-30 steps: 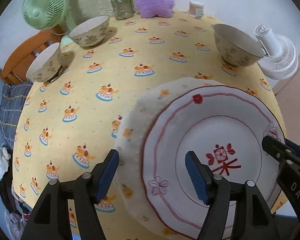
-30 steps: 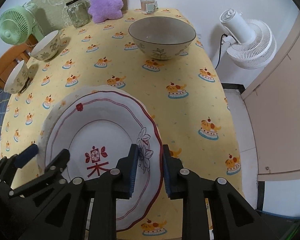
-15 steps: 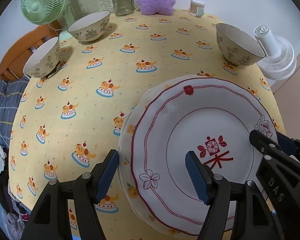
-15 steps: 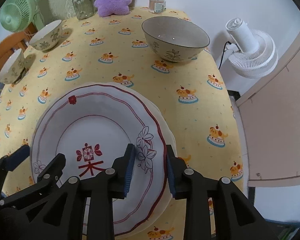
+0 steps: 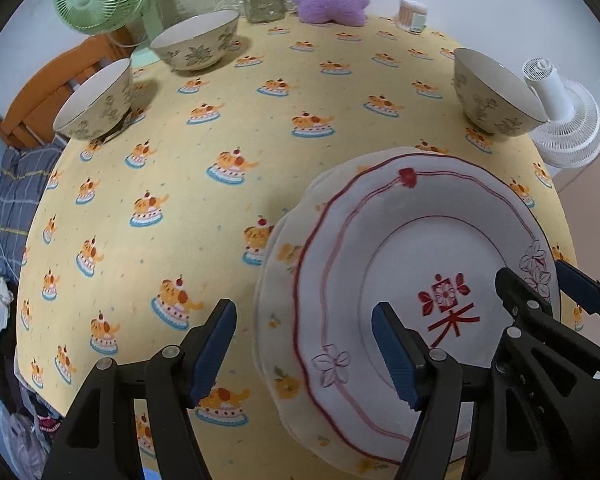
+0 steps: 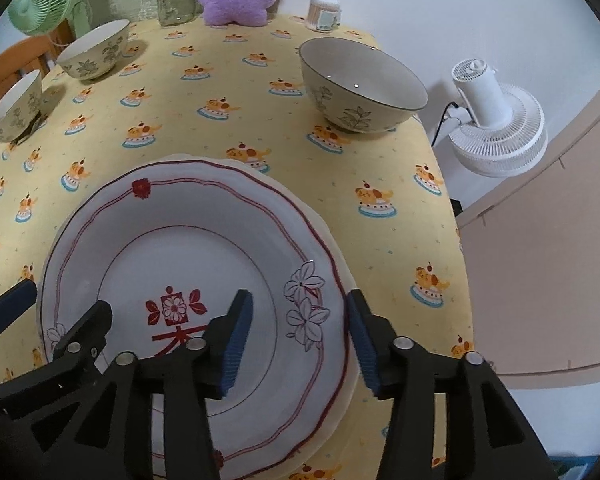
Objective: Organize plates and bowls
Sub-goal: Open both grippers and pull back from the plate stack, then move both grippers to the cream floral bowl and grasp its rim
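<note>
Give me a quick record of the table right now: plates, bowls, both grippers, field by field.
plates: red-trimmed plate stacked on a patterned plate
bowls: three apart on the tablecloth; near bowl, two far bowls
right gripper: fingers just opened, straddling the plate rim, not pressing
left gripper: open, holding nothing

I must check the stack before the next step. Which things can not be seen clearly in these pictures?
- Lower plate: the red-rimmed plate covers most of it in both views; only its edge shows.
- Near rim of the red-rimmed plate: behind the right gripper and the picture edge.
- Small container at the far edge: too small to identify.
</note>
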Demonstrator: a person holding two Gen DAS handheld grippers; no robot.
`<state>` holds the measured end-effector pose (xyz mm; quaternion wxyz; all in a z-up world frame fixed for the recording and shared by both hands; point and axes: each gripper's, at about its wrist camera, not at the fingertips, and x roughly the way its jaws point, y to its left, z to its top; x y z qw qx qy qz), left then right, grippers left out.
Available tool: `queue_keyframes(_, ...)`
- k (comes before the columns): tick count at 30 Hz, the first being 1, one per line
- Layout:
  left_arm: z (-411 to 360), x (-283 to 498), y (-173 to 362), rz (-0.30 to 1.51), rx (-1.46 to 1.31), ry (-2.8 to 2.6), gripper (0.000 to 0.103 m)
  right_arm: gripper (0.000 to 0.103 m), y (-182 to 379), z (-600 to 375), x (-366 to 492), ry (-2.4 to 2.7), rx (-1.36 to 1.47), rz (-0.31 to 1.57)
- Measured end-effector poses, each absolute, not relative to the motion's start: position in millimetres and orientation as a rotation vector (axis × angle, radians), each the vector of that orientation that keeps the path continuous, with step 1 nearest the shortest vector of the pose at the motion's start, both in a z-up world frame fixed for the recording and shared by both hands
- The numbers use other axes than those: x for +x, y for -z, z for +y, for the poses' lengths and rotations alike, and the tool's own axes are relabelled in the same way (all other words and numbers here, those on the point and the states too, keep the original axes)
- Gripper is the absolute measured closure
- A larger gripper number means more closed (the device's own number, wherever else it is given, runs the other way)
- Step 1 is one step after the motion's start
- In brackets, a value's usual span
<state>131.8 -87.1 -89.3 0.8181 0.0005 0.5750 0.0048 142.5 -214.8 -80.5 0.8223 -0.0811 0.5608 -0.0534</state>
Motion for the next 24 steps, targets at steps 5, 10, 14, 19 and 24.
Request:
queue_keyframes(5,-79.2,129.8,84.2,1.226,-0.016,0.013,0.030,0.039,79.1,-217.5,139.7,0.100,-0.120,1.227)
queue_keyframes(10,-60.2,129.3,71.5,1.201,-0.022,0.052,0.023,0.035,67.4,-209.7,133.5,0.127,-0.098,1.219)
queue_keyframes(14,-35.9,129.5,60.4,1.173,-0.025,0.076,0.019,0.035,54.5,-194.4,129.5,0.138,-0.059,1.191)
queue_keyframes(19,6.9,125.1,46.6,1.135,-0.010,0.101,0.016,0.035,40.4,-160.4,123.1,0.163,-0.009,1.152)
queue_keyframes(24,56.3,119.2,34.2,1.104,0.001,0.097,0.015,0.035,31.4,-114.6,117.0,0.160,0.052,1.124)
